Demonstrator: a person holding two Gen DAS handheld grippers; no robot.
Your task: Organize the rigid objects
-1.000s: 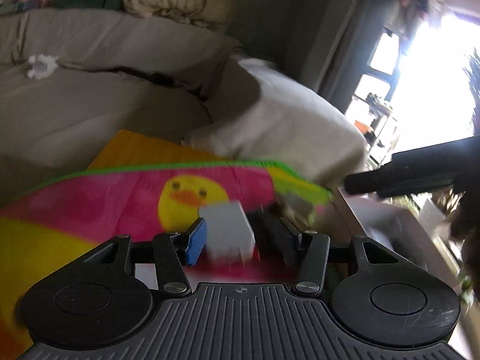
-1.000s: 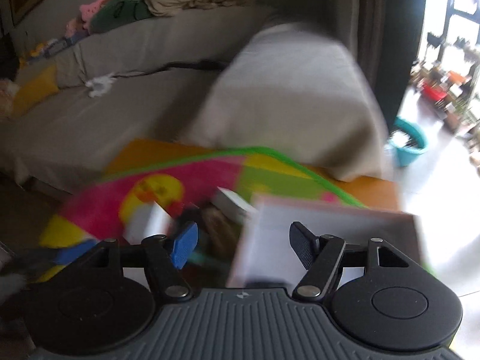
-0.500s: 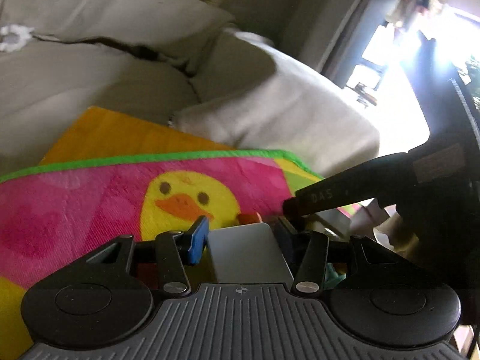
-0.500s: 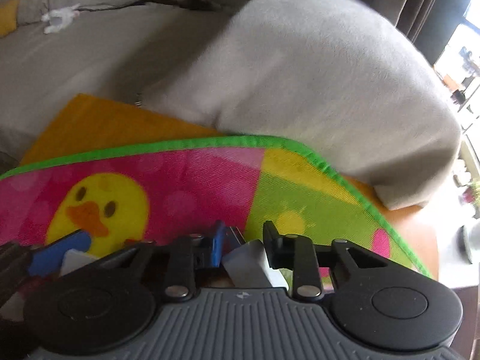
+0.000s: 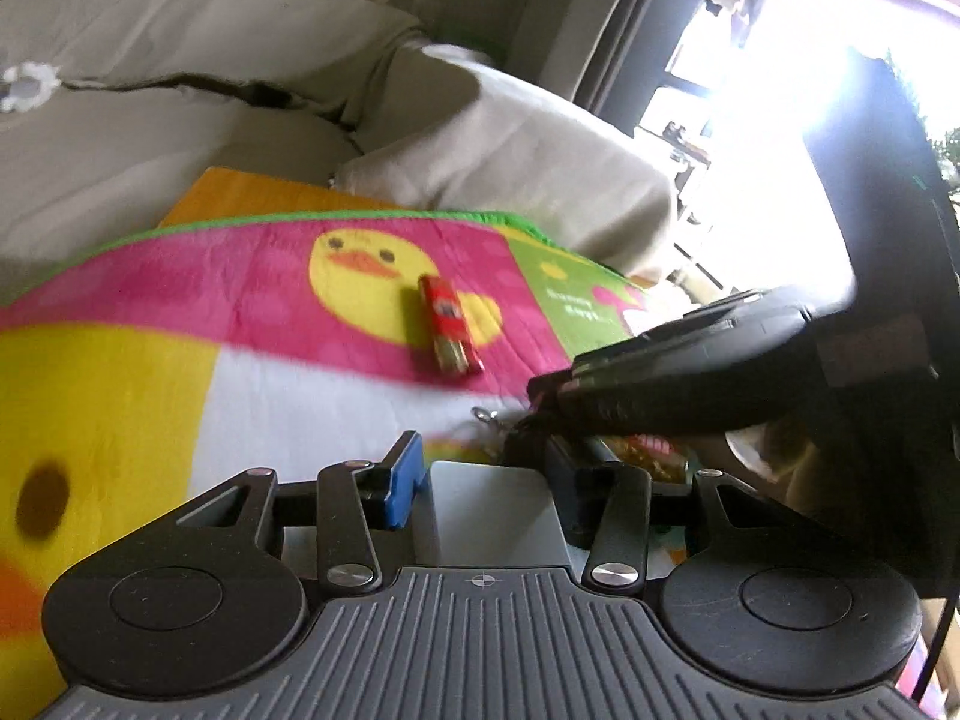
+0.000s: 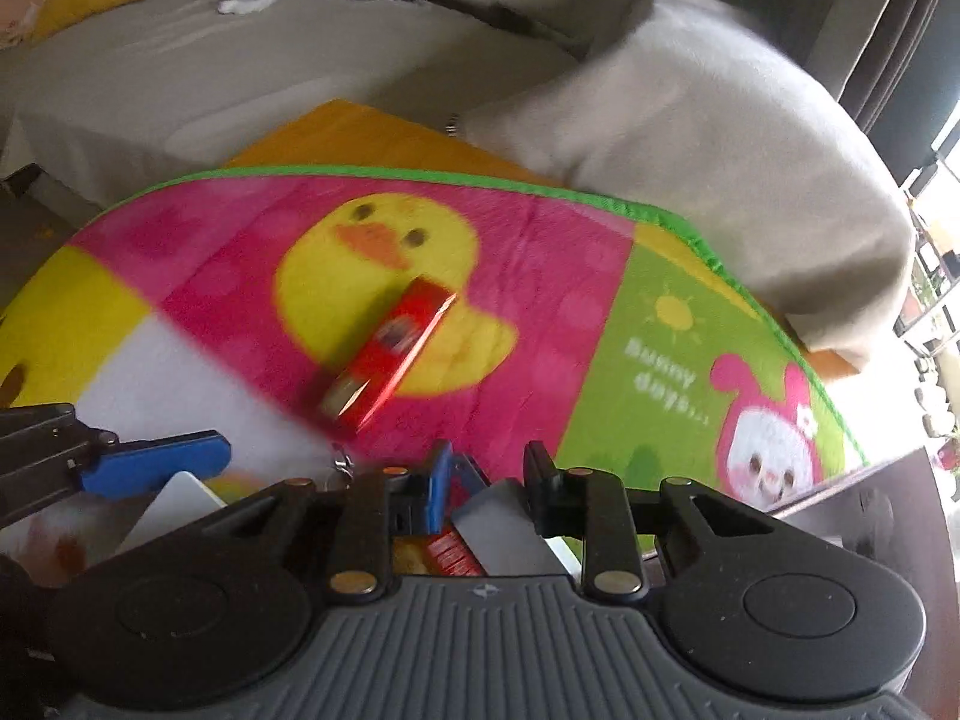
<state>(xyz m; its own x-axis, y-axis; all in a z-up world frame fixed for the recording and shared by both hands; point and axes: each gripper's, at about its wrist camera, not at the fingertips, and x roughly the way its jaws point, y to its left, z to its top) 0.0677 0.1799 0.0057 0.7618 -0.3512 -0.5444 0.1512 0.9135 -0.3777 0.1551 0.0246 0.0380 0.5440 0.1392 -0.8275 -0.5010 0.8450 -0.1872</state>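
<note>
Right now a grey flat box sits between the two fingers of the left tool, which are closing; whether they press on it I cannot tell. Another grey flat box is pinched by the right tool, its fingers nearly together. A red little box lies alone on the duck picture of the bright blanket, at about 11 o'clock from the right tool and well apart from both tools. A small silver clip lies near the tools. Behind the blanket is a grey sofa.
</note>
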